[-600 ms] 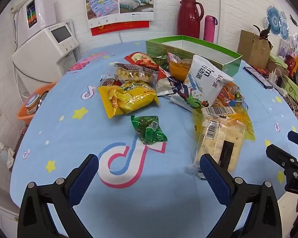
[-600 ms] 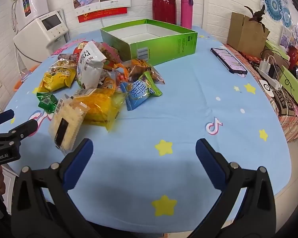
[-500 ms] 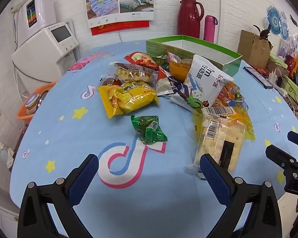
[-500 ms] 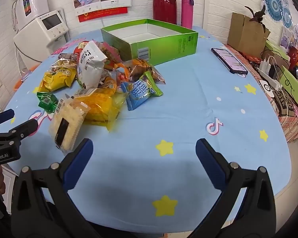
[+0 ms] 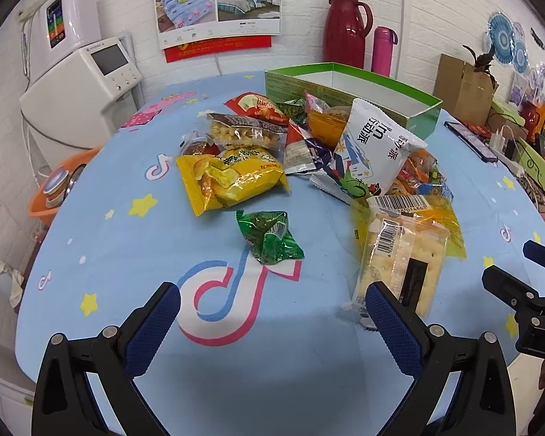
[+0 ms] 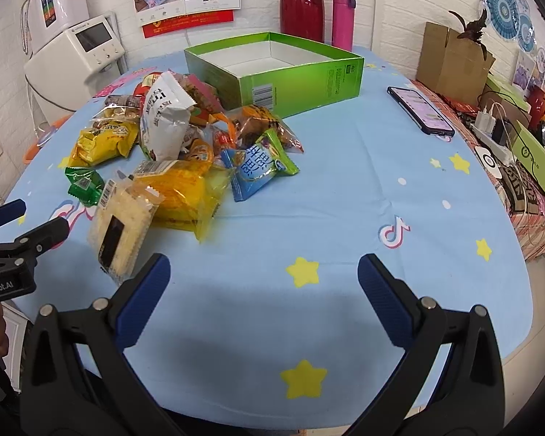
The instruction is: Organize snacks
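Left hand-held gripper (image 5: pixel 272 312) spread wide, empty, green snack packet (image 5: pixel 270 237) just ahead, right hand-held gripper (image 6: pixel 263 278) likewise spread

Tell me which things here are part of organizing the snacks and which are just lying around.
Job: snack pile, small green packet, cracker pack, empty green box.
Lying about: phone, red thermos, pink bottle, cardboard box.

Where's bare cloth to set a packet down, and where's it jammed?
Free: wide patch between the snack pile, phone and right gripper; smaller patch between green packet and left gripper. Crowded: pile against the green box.
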`<state>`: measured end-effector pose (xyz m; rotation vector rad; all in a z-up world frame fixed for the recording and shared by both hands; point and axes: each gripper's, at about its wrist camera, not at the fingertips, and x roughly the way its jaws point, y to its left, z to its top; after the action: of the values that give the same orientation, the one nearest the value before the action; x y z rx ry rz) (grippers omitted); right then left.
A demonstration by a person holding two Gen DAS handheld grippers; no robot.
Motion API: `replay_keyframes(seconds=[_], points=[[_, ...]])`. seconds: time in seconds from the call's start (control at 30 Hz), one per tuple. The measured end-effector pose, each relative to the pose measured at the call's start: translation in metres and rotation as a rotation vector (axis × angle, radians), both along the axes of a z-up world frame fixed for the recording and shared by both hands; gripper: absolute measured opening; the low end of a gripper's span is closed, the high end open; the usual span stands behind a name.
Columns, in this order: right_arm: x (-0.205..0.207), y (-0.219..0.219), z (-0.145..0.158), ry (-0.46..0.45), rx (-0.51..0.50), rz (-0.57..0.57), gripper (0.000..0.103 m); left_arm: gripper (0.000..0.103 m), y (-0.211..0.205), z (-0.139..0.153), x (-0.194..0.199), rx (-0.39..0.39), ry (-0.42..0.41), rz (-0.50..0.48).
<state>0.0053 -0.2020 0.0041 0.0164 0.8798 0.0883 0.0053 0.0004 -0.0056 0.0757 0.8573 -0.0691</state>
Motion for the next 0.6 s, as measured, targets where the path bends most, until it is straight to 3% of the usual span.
replay_keyframes(seconds=[0.6], points=[[-0.0007,0.0,-0.0021,0.004,0.005,-0.007,0.103,0.103,-0.0036,0.0034,-0.0029,-0.006,0.001,-0.009]])
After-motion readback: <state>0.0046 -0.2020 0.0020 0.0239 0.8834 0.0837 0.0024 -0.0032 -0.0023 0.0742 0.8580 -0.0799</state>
